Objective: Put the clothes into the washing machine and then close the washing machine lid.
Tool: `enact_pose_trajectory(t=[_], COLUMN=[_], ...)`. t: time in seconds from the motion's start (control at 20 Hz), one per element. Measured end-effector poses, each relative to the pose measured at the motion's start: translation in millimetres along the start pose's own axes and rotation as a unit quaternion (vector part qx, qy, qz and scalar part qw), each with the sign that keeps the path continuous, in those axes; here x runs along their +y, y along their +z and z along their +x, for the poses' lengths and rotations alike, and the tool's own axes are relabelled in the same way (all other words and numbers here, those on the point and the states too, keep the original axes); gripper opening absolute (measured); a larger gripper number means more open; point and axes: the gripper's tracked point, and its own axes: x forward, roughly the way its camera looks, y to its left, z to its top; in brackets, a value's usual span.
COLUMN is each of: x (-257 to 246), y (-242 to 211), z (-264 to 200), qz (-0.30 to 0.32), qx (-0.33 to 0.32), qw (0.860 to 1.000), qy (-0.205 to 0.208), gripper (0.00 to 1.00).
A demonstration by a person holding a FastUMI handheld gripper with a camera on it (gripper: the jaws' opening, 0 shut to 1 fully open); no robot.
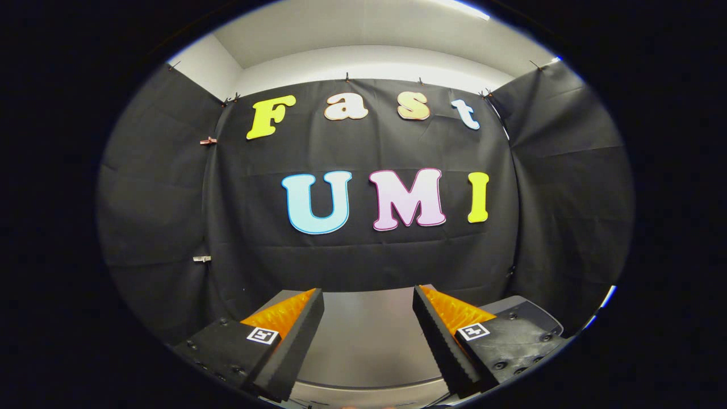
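Looking along my gripper (368,309), I count two fingers (295,335), spread wide apart with nothing between them. Each finger carries one small square black-and-white marker tag (263,335), so two tags in all; they bear a pattern, no readable words. Between and just beyond the fingers lies a flat grey surface (366,341) with a curved front edge, which I take for the washing machine's top, though I cannot tell whether it is the lid. Beyond that surface hangs the black cloth wall (363,255). One dark rounded part (525,309) sits beside the grey surface, by the right finger.
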Motion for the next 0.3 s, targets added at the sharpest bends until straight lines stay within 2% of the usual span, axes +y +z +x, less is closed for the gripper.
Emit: enact_pose_trajectory(t=[0.3], x=[4.5], y=[-4.2], z=[-0.6], qz=[-0.010], qx=[0.002], qw=[1.000], qy=[0.006], gripper=[0.98])
